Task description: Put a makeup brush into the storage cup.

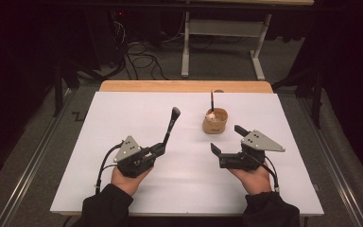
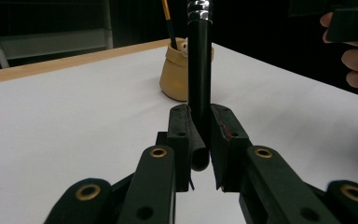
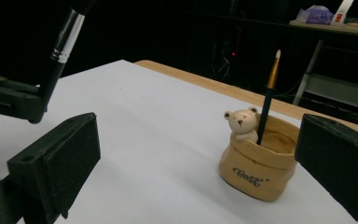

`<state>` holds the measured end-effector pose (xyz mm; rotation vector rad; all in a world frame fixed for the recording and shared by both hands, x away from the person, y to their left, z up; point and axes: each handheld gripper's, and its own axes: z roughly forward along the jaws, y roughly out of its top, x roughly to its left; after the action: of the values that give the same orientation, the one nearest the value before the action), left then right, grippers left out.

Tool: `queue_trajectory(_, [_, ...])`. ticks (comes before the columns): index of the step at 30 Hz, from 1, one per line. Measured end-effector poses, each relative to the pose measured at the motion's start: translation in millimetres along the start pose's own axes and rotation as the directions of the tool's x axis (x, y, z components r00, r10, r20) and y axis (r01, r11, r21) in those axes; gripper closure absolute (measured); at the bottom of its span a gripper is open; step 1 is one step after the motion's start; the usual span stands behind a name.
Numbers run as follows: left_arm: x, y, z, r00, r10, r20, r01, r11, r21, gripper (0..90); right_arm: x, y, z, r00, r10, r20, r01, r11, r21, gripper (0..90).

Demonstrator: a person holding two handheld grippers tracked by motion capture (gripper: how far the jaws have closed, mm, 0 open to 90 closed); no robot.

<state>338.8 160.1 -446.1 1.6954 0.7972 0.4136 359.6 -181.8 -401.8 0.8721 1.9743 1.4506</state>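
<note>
Brush handle first: your left gripper (image 1: 159,150) is clamping the base of a black makeup brush (image 1: 169,128), the jaws pressing on it from both sides. In the left gripper view the brush (image 2: 199,70) is standing straight up between the pads (image 2: 185,133), its silver ferrule sitting at twelve o'clock at the top edge. From the high view the brush is leaning away from you toward one o'clock, its head ending above the white table cover (image 1: 123,123).

Your right gripper (image 1: 228,141) is hovering with its jaws spread wide apart and nothing between them; in the right gripper view the two black pads (image 3: 70,158) are framing the scene from the lower corners. It is sitting well apart from the left gripper, at about three o'clock from it.

Between the two grippers and farther from you, at roughly eleven o'clock from your right gripper, a tan pen holder (image 1: 215,121) is resting on the cover. The right gripper view is showing a small bear figure (image 3: 240,122) on the rim of the holder (image 3: 256,172) and a thin paintbrush (image 3: 267,95) standing inside it, tip up; the lettering on the front is probably a brand word, too small to read.
</note>
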Motion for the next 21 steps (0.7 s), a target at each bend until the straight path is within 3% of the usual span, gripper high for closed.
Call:
queue_trajectory(5, [-0.3, -0.1, 0.8, 1.0000, -0.004, 0.003, 0.004, 1.0000, 0.000, 79.6, 5.1, 6.6, 8.0, 0.9998, 0.006, -0.017, -0.006, 1.000, 0.002, 1.6])
queue_trajectory(12, [1.3, 0.3, -0.1, 1.0000, -0.005, -0.006, 0.005, 1.0000, -0.007, 79.6, 12.9, 15.4, 20.0, 0.9986, -0.026, -0.047, 0.027, 1.000, 0.007, 2.5])
queue_trajectory(21, [-0.6, -0.4, 0.7, 1.0000, -0.003, -0.004, 0.003, 0.9999, -0.012, 79.6, 23.6, 14.5, 32.6, 0.9964, 0.003, -0.084, -0.002, 1.000, 0.012, 3.8])
